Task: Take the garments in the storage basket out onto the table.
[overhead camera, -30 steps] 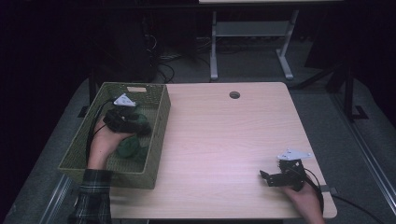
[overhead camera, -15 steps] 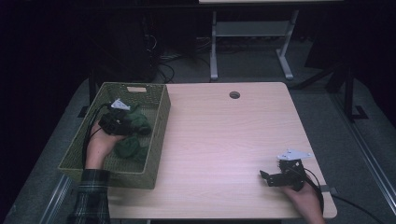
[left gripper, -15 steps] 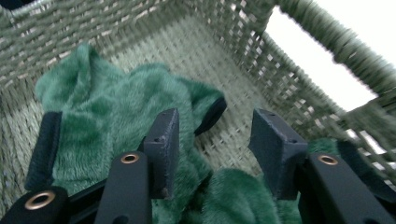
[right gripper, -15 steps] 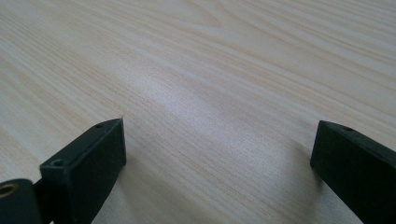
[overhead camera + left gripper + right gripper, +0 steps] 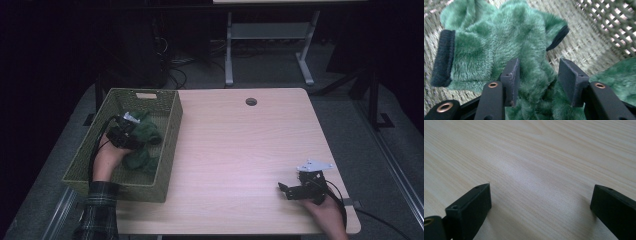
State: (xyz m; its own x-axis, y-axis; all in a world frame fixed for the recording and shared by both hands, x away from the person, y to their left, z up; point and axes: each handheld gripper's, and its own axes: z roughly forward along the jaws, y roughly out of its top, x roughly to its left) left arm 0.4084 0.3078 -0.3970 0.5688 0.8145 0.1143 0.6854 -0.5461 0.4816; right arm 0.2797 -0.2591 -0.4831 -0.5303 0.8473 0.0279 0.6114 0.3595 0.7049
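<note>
Both claws show in the high view: the left claw (image 5: 131, 121) is down inside the green wicker basket (image 5: 167, 145) at the tabletop's (image 5: 240, 150) left edge, buried in the green plush cloth (image 5: 145, 145) heaped on the basket floor, while the right claw (image 5: 286, 189) rests at the near right corner, well apart from everything. Seen from the left gripper view, the left claw (image 5: 539, 75) has just been closing and its jaws straddle a raised fold of the furry cloth (image 5: 499, 42), dark-trimmed edges to the left and far right; the pile bulges between the pads, though I cannot tell whether they truly pinch it yet. My worry is that a shallow bite on loose fur slips out on lifting, or that the jaw tips snag the basket weave (image 5: 584, 45) beneath. From the right gripper view, the right claw (image 5: 541, 202) stands wide open over bare wood, holding nothing.
</note>
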